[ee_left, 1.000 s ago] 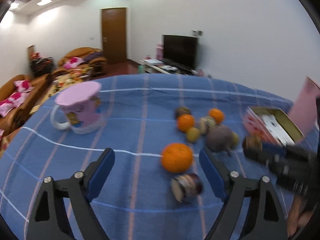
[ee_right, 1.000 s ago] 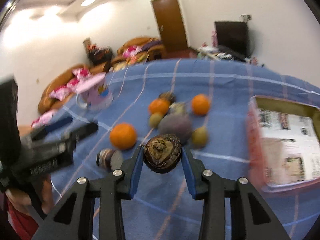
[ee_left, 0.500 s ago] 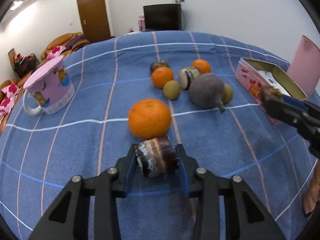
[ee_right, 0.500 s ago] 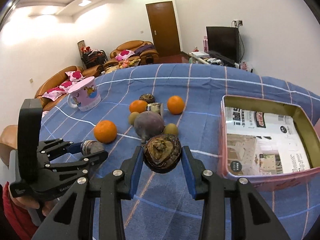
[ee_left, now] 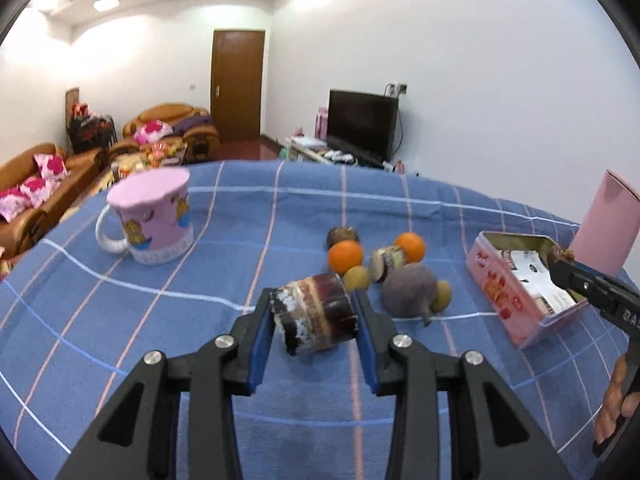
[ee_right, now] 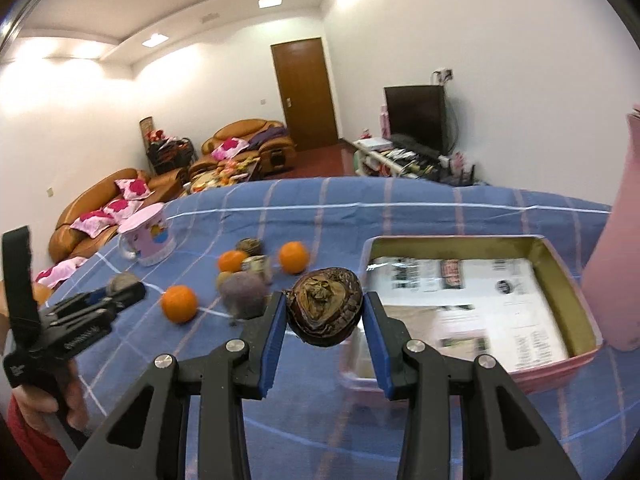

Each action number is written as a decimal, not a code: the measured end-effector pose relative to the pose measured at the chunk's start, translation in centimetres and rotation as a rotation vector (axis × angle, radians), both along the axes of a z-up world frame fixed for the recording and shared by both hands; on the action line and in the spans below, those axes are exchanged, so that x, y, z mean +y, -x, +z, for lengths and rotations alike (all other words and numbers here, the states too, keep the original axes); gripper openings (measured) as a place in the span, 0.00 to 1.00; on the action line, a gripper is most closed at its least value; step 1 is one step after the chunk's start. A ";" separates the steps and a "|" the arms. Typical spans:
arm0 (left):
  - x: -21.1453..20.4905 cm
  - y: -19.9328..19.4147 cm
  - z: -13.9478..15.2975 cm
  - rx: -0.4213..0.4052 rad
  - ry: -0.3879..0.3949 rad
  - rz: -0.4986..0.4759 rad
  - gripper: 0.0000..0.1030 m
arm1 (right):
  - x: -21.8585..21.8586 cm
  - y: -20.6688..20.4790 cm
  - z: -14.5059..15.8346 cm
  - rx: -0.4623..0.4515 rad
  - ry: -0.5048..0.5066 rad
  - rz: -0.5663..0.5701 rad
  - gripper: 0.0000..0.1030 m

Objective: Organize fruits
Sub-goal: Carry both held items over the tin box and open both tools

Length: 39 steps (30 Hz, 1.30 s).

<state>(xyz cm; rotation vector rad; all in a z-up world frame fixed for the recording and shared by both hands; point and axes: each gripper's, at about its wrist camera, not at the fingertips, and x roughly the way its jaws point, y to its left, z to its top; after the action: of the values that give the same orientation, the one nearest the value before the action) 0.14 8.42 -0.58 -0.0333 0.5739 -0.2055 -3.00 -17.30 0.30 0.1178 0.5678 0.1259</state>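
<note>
Fruits [ee_left: 314,314] [ee_right: 325,306] between both grippers' jaws.

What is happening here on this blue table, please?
A person is sorting fruit with two handheld grippers. The left gripper is shut on a dark, banded fruit piece, lifted above the blue tablecloth. The right gripper holds a brown, wrinkled fruit at the near edge of the open pink tin. Oranges and other fruits are loose on the cloth beside a pink mug.
</note>
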 end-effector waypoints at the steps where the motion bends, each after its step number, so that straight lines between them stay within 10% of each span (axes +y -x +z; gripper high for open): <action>1: -0.4 0.2 0.2 -0.012 -0.004 -0.003 0.38 | -0.9 0.1 0.0 -0.005 0.002 -0.011 0.39; 24: -23.4 -0.4 -0.3 0.039 -0.144 -0.307 0.39 | -13.0 0.0 -1.0 0.037 0.079 -0.211 0.40; 39: -25.4 -1.8 -1.8 0.103 -0.183 -0.303 0.39 | -13.2 -1.5 -3.1 0.133 0.094 -0.191 0.40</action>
<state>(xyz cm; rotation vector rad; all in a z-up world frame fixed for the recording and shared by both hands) 1.89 -16.97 -2.38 0.2228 0.6976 -0.4464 -1.48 -30.45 -2.79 0.0885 0.6912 -0.0955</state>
